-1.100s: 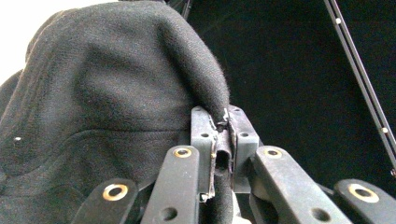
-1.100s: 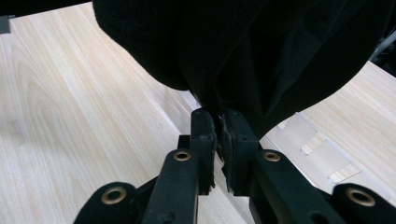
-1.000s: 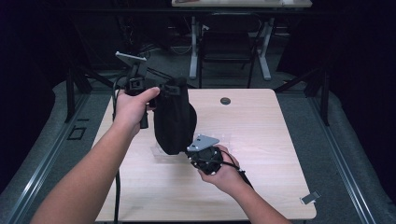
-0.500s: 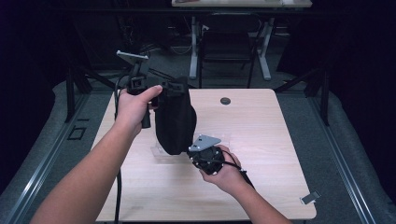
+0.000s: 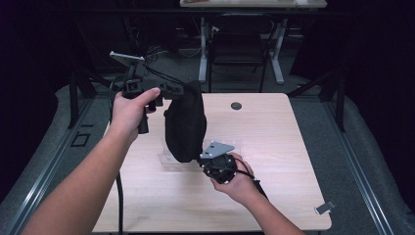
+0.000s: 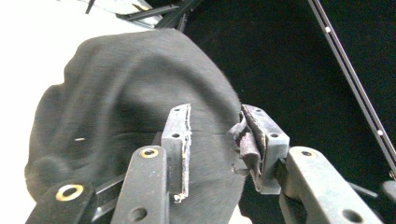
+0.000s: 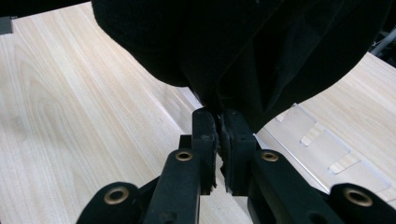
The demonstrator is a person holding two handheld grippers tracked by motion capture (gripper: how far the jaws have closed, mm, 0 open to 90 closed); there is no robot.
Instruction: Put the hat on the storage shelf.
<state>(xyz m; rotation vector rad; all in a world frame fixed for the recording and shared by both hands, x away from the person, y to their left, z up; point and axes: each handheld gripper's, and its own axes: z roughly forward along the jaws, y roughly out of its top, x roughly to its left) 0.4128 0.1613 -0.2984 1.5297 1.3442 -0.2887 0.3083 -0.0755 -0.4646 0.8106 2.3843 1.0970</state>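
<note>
Two grippers work one black cloth bag [image 5: 185,125], which hangs above the tabletop [image 5: 274,142] near its left edge. Left gripper [image 6: 212,140] at the top: jaws have just been opening and stand apart, the fabric behind them, pads clear. Right gripper [image 7: 218,135] is pinched on the bag's bottom edge. Judged: top released, lower hold remains; laying it down is left. No legible writing.

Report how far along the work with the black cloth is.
Done: the black cloth is lifted and hangs above the table. In hand: the right gripper is pinched shut on its lower edge; the left gripper has just been opening, its pads apart with the cloth behind them, seemingly letting go at the top. Left: what follows the release; a clear plastic piece lies under the cloth.
</note>
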